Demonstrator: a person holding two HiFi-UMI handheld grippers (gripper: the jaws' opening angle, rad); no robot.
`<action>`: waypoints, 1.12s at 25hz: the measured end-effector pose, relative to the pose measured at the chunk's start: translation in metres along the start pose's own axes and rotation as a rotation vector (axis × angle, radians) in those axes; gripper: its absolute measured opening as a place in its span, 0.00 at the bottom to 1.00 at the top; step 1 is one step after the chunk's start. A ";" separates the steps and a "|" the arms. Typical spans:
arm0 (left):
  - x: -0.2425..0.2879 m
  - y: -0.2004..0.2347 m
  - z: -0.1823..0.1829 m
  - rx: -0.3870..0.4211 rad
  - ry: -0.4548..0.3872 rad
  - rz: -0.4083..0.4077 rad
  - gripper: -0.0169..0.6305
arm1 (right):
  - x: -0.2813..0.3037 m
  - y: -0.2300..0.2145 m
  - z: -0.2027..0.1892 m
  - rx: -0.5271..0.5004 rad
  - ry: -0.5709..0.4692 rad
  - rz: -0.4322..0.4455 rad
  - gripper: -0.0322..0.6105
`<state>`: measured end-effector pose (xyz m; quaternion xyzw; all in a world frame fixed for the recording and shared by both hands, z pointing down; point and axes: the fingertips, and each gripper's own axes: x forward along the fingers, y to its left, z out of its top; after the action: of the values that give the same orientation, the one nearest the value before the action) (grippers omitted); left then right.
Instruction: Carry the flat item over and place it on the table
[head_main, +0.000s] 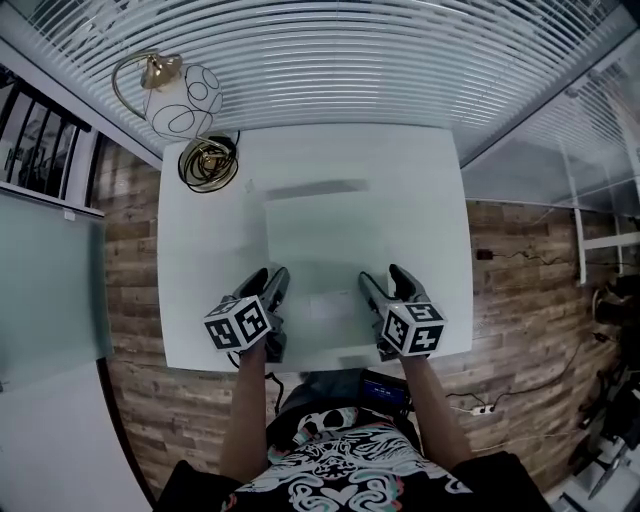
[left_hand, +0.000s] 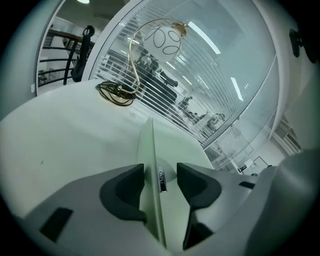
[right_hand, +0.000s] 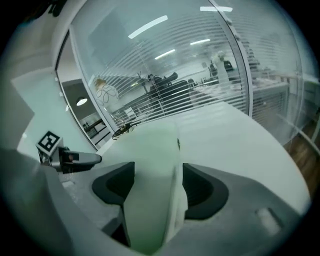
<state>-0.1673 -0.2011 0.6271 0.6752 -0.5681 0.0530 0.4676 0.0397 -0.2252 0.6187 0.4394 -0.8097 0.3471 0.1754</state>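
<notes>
Both straddle the flat item (head_main: 315, 235) (white): left gripper (head_main: 269, 274) closing, right gripper (head_main: 383, 274) clamped.

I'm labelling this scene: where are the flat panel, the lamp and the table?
flat panel (head_main: 318, 245), head view, middle of its top face.
lamp (head_main: 186, 100), head view, on its round shade.
table (head_main: 205, 290), head view, bare top left of the panel.

From the frame's bottom both forearms (head_main: 245, 420) reached up; the left gripper (head_main: 270, 276) fingers were closing around the flat item (head_main: 315, 235), while the right gripper (head_main: 382, 275) gripped it.
</notes>
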 end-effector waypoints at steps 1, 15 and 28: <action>-0.003 -0.001 0.003 0.021 -0.006 0.006 0.32 | -0.002 0.001 0.001 -0.042 -0.004 -0.012 0.51; -0.040 -0.038 0.032 0.252 -0.120 0.003 0.16 | -0.042 0.034 0.039 -0.227 -0.195 -0.037 0.23; -0.083 -0.083 0.049 0.246 -0.272 -0.078 0.05 | -0.077 0.058 0.062 -0.291 -0.298 -0.074 0.06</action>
<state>-0.1513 -0.1823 0.5018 0.7496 -0.5887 0.0121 0.3022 0.0352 -0.2027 0.5060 0.4854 -0.8515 0.1513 0.1279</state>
